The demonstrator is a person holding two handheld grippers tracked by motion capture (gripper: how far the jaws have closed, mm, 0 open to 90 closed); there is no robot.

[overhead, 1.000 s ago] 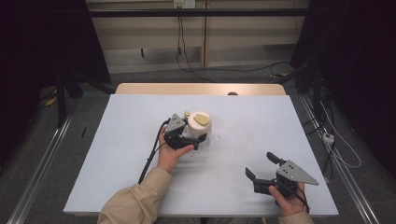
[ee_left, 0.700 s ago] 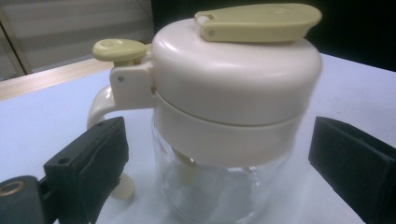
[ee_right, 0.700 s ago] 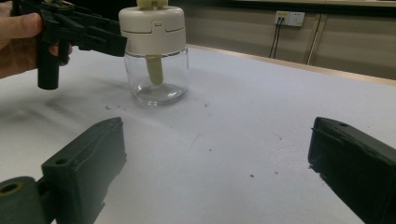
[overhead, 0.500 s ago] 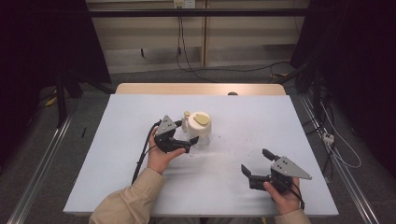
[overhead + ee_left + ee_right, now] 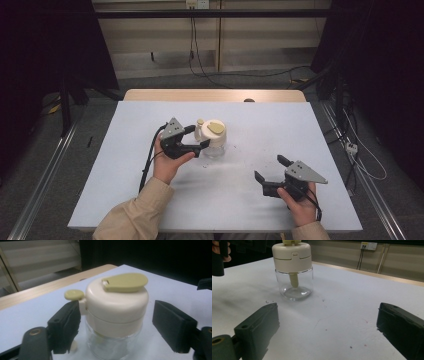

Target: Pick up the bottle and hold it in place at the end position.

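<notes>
from above, a glass jar (image 5: 214,137) with cream lid stands mid-table, the left gripper (image 5: 192,140) spread beside it; its own view shows both jaws flanking the lid (image 5: 117,301) untouched, likely closing next; the right gripper (image 5: 329,325) gapes empty, well apart.

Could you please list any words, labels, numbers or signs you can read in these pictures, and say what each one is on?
There is no readable text.
The jar with its cream lid carries no label or print.
The left gripper and right gripper show no markings.
The wall socket is too small to show any lettering.
</notes>
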